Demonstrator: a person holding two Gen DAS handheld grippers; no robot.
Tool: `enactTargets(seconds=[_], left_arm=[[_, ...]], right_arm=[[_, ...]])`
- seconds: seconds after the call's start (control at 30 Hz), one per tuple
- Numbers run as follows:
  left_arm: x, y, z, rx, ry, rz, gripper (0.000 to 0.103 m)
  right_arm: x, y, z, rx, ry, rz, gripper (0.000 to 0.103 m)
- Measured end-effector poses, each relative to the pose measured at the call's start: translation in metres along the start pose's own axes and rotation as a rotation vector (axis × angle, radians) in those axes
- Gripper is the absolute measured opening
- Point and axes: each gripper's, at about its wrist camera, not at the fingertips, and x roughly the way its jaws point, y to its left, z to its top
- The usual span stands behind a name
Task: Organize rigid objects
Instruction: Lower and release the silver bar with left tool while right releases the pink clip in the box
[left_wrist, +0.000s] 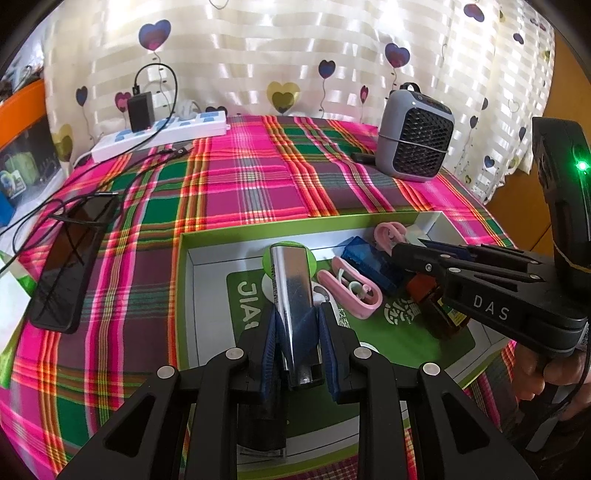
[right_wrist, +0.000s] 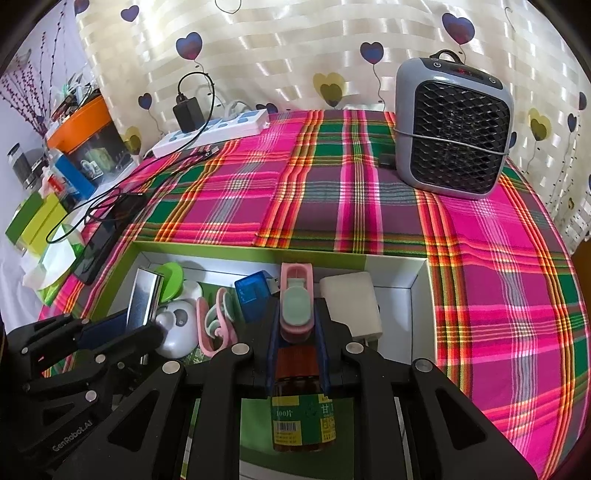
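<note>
Over the green-rimmed box on the plaid cloth, the left gripper pinches a shiny metal case at the left; the right gripper clamps an amber bottle nearer, right of it.

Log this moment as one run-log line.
left claw: shut on shiny metal cylinder | right claw: shut on amber pill bottle | both over green-rimmed box

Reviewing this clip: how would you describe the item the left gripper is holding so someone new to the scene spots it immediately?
Find the green-rimmed box on the plaid tablecloth. Over its near left part, the left gripper clamps a shiny silver metal case, long and flat-sided. It is the only mirror-like item there; the neighbouring pink clips and blue plastic box are matte or coloured.
</note>
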Motion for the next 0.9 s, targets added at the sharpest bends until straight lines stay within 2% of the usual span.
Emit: enactTargets(seconds=[0.43,0.63,0.7,0.77,0.9], left_arm=[[-0.0001,-0.0010,0.0000,0.005,0.000,0.004,0.023],[-0.0004,0.0024,-0.0011,0.003,0.001,0.020,0.030],[-0.0013,0.0027,-0.0015,0.004,0.003,0.025,0.031],[-0.0024,0.0020,-0.0014,0.006,0.004,0.029,0.033],[-0.0073,-0.0009,-0.0024,0.007,-0.003,0.037,0.035]], right_arm=[[0.0008,-0.0001,-0.0009,0.005,-0.003,0.000,0.019],[-0.0007,-0.0004,-0.0008,0.011,-0.010,0.002,0.019],[-0.0015,-0.0004,-0.0015,0.012,-0.011,0.009,0.023],[-0.0026,0.0006,-0.0023,0.014,-0.012,0.015,0.032],[-0.0055,0.0034,-0.0044,0.006,-0.017,0.006,0.037]])
